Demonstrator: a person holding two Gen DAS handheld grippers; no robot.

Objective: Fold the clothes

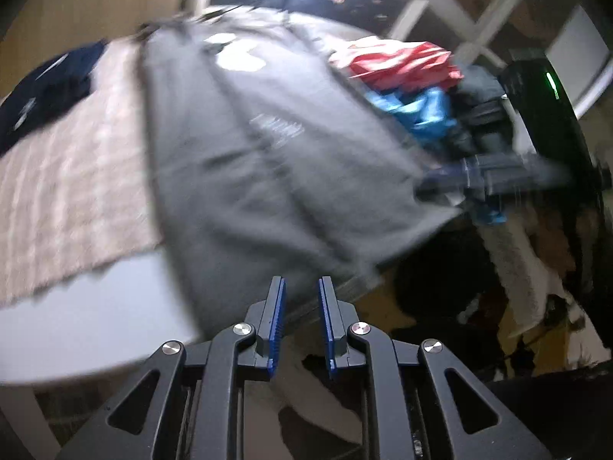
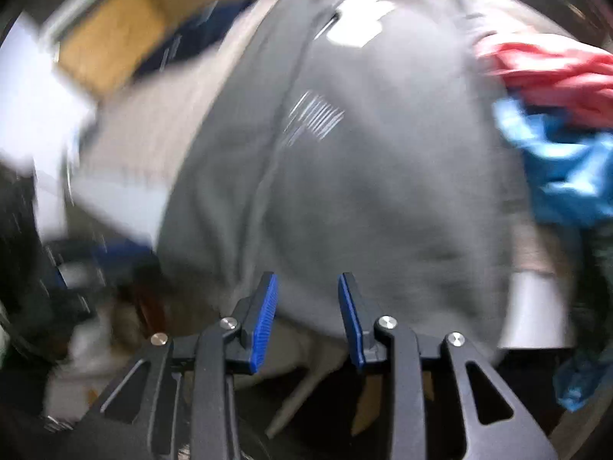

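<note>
Left wrist view: grey shirt (image 1: 249, 145) spread on bench (image 1: 76, 314), hem hanging off at 6 o'clock, clothes pile (image 1: 406, 84) at 2; left tongs (image 1: 300, 295) and right tongs (image 2: 307, 287) apart, empty; soft, limp cloth, probably best pinched at hem corners.

The shirt (image 1: 268, 145) lies spread on the table (image 1: 76, 306) ahead of me at twelve o'clock. A heap of clothes (image 1: 413, 88) sits at its two o'clock; another garment (image 1: 49, 84) lies at ten o'clock.
</note>
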